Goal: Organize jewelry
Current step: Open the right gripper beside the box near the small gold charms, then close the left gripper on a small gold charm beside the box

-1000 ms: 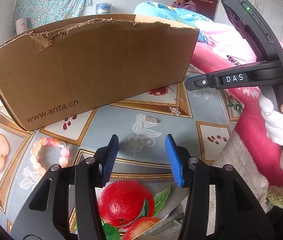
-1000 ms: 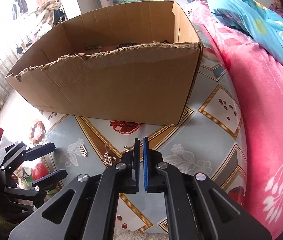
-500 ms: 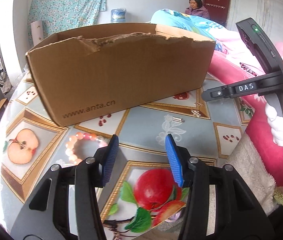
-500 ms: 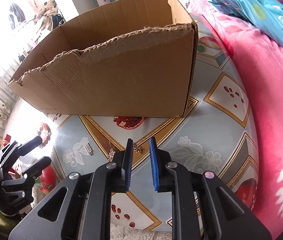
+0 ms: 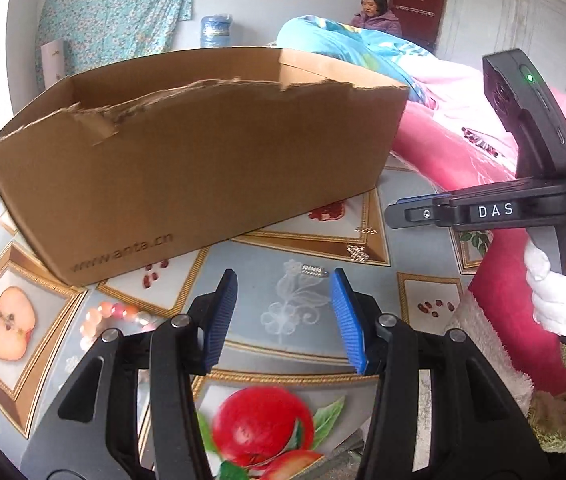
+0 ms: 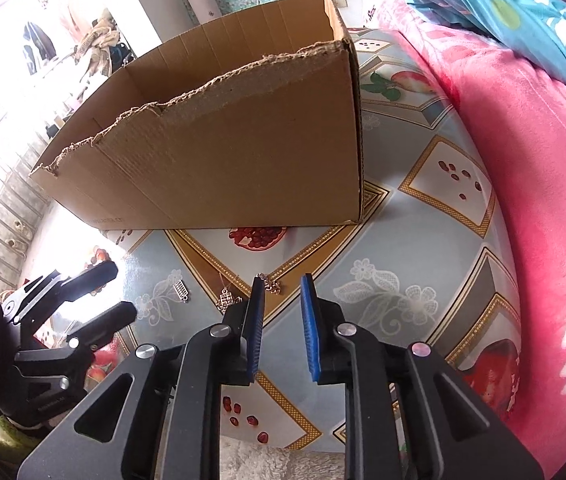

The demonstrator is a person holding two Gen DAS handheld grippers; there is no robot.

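Cardboard box (image 6: pixel 219 152) with a torn rim stands on the patterned tabletop (image 6: pixel 415 240). Three small silver charms (image 6: pixel 225 300) lie before it, a pink bead bracelet (image 5: pixel 113 314) farther left. The right claw (image 6: pixel 281 324) hovers slightly parted over them, empty; the left claw (image 5: pixel 283 316) is released, empty.

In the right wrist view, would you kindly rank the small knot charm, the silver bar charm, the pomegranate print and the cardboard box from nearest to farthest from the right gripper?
From the right gripper, whose jaws are open and empty:
1. Small knot charm, on the table just beyond the left fingertip.
2. Silver bar charm, farther left on the cloth.
3. Pomegranate print, straight ahead at the box's foot.
4. Cardboard box, behind the print.
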